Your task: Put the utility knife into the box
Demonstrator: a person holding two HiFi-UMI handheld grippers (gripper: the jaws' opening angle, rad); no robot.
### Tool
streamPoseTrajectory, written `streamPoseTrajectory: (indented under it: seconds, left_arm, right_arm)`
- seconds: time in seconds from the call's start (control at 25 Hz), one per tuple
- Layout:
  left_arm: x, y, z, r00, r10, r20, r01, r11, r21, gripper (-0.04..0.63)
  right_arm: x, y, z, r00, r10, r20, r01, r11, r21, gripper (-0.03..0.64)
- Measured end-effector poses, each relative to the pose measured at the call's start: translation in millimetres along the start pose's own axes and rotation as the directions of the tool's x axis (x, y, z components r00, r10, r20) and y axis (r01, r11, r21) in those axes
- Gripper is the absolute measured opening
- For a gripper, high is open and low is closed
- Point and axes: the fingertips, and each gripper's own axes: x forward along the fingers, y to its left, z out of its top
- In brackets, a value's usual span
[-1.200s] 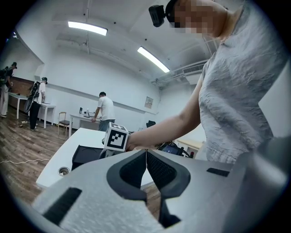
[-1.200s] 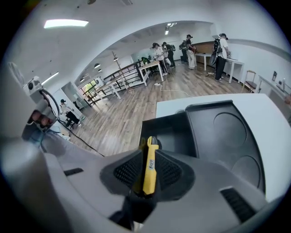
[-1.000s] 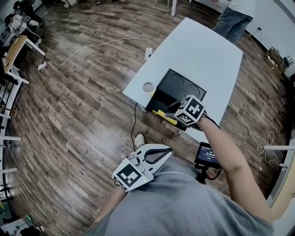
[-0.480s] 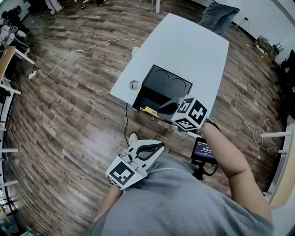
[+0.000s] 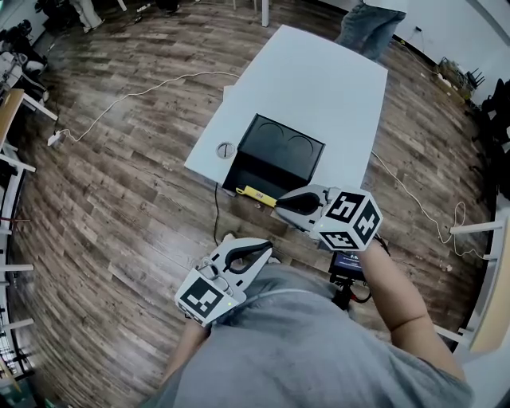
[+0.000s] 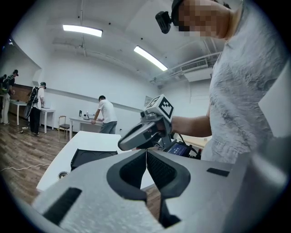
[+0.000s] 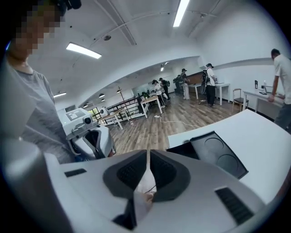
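A yellow utility knife (image 5: 256,194) lies along the near edge of the open black box (image 5: 263,169), whose lid (image 5: 287,147) leans back on the white table (image 5: 319,80). I cannot tell whether the knife rests in the box or on its rim. My right gripper (image 5: 280,202) is shut and empty, its tips just right of the knife and apart from it. By my waist, below the table, the left gripper (image 5: 266,248) is shut on nothing. In the left gripper view the right gripper (image 6: 143,132) hangs above the box (image 6: 91,157). In the right gripper view the box (image 7: 216,152) sits right of the jaws.
A round grommet (image 5: 227,148) is set in the table left of the box. A white cable (image 5: 135,96) runs over the wood floor. A person (image 5: 362,24) stands at the table's far end. A small screen device (image 5: 347,263) sits under my right arm.
My right gripper has drawn back from the box toward my body. The knife stays at the box's near edge. The left gripper stays low by my waist.
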Motion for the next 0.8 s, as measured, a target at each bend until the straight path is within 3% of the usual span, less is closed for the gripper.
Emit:
streamPoseTrajectory:
  seconds: [0.48,0.8]
  left_arm:
    - [4,2,2,1.000,0.010,-0.006,-0.010,1.000,0.012,0.018]
    - [4,3,2,1.000,0.015,-0.005,-0.015,1.000,0.015,0.018]
  right_arm:
    - [-20,20,4,0.998,-0.011,0.067,0.011,1.000,-0.010,0.044]
    - [-24,36,7,0.986,-0.049,0.162,0.048,0.999,0.009,0.041]
